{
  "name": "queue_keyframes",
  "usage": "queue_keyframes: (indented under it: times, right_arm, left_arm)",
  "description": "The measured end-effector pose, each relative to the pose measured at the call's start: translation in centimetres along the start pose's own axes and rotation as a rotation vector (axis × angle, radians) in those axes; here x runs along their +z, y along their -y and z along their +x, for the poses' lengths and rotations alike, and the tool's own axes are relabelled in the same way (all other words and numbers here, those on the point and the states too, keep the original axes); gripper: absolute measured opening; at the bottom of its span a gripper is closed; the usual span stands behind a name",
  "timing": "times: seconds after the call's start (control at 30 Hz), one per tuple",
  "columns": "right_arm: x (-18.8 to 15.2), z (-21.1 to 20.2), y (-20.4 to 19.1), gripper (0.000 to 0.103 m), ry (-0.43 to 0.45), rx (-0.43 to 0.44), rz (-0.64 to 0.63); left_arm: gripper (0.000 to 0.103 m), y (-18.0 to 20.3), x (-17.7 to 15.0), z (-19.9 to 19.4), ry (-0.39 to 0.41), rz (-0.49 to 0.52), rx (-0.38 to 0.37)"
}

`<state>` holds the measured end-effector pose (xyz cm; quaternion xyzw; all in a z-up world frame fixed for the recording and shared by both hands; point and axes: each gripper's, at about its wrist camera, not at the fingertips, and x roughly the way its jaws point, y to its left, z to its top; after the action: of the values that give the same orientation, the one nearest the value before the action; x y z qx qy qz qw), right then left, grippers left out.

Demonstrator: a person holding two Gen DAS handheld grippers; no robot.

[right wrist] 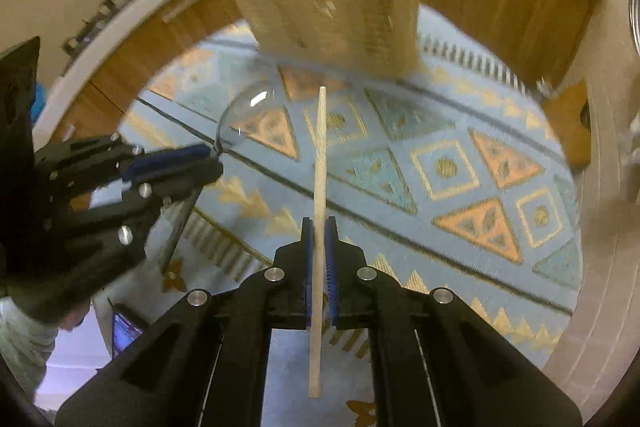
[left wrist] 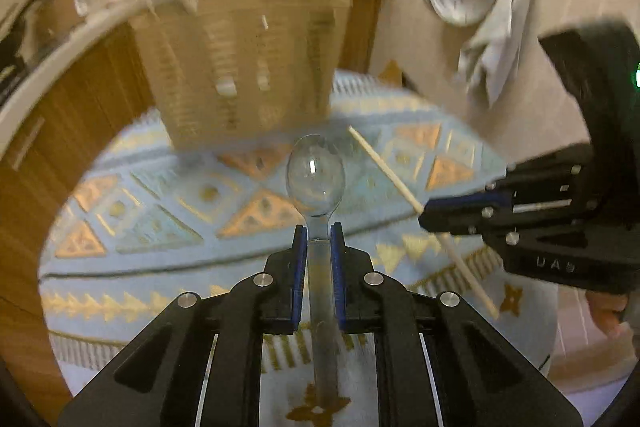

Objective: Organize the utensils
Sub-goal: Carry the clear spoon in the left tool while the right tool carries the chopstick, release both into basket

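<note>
Gripping a clear spoon (left wrist: 316, 183), left claw (left wrist: 319, 231); right claw (right wrist: 319, 227), chopstick (right wrist: 320, 155).

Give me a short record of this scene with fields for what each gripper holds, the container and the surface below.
left gripper: shut on clear plastic spoon, bowl forward
right gripper: shut on thin pale wooden stick
container: tall brown cardboard box, sticks poking from its top
surface: blue patterned rug with orange triangles

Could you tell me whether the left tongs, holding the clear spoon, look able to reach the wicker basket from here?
Probably yes: the left tongs grip the clear plastic spoon, and only open rug lies before the wicker basket. The right tongs with the chopstick stay aside.
</note>
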<state>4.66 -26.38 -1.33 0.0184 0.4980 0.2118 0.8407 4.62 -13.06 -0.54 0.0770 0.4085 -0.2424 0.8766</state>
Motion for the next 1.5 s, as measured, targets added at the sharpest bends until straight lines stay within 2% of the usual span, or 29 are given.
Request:
queue_keyframes:
  times: [0.07,0.3,0.53,0.67,0.83,1.0,1.17,1.4,1.5]
  right_arm:
    - [-0.2,-1.2,-0.3,0.004,0.057,0.006,-0.023]
    - [1.6,-5.7,-1.8,0.004,0.290,0.026,-0.065]
    - [7.0,-9.8,-2.6,0.004,0.554,-0.007,-0.030]
    - [10.2,-10.8,-1.7,0.004,0.653,-0.026,0.012]
    - [13.3,-10.5,-0.4,0.004,0.766,-0.120,0.024]
    - [14.9,-9.8,1.1,0.004,0.869,-0.248,0.042]
    - [16.4,-7.2,2.8,0.004,0.858,-0.313,0.043]
    - [16.8,-4.1,4.9,0.004,0.852,-0.261,0.083]
    - [16.4,-2.7,4.5,0.004,0.872,-0.324,0.040]
  left_arm:
    - [0.010,-0.5,0.4,-2.0,0.075,-0.024,-0.022]
    - [0.010,-1.9,2.5,-6.8,0.325,-0.072,-0.007]
    - [0.010,-3.3,6.5,-11.2,0.591,-0.107,0.030]
    - [0.010,-4.0,9.2,-11.7,0.702,-0.129,0.025]
    - [0.010,-5.0,12.4,-10.5,0.771,-0.169,-0.006]
    - [0.010,-4.0,14.5,-7.5,0.823,-0.173,0.034]
    - [0.010,-3.4,15.7,-3.2,0.815,-0.159,0.079]
    - [0.010,-5.0,15.5,0.5,0.790,-0.227,0.101]
    - [0.010,-5.1,15.3,1.6,0.789,-0.232,0.122]
